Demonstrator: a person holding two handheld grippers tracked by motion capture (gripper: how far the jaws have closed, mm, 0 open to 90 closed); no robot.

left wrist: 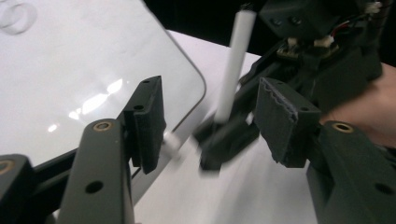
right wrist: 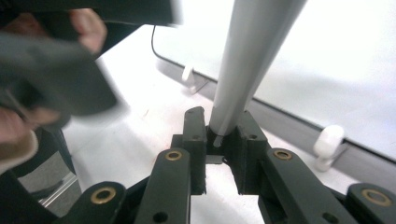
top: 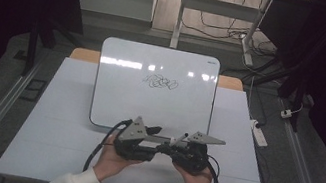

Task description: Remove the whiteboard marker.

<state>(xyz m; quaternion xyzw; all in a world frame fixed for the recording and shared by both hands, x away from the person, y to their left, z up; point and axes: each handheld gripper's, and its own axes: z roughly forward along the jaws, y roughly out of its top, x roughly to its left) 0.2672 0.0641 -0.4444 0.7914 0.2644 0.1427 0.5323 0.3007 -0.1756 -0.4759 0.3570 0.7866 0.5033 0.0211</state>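
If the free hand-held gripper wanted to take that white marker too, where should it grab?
Probably on the bare upper barrel of the marker, closing from the sides across it: it is a slim round stick standing nearly upright, with its lower end already pinched in the right hand-held gripper. The left hand-held gripper stands open.

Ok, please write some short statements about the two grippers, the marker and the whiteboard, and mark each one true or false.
1. The right gripper holds the white marker by its lower end. True.
2. The left gripper is clamped on the marker. False: its jaws stand open and apart from the marker.
3. The whiteboard is blank. False: a black scribble sits near the middle of its upper half.
4. The two grippers are close together at the near edge of the whiteboard. True, as the high view shows.
5. The marker lies flat on the table. False: it sticks up out of the right gripper's jaws.
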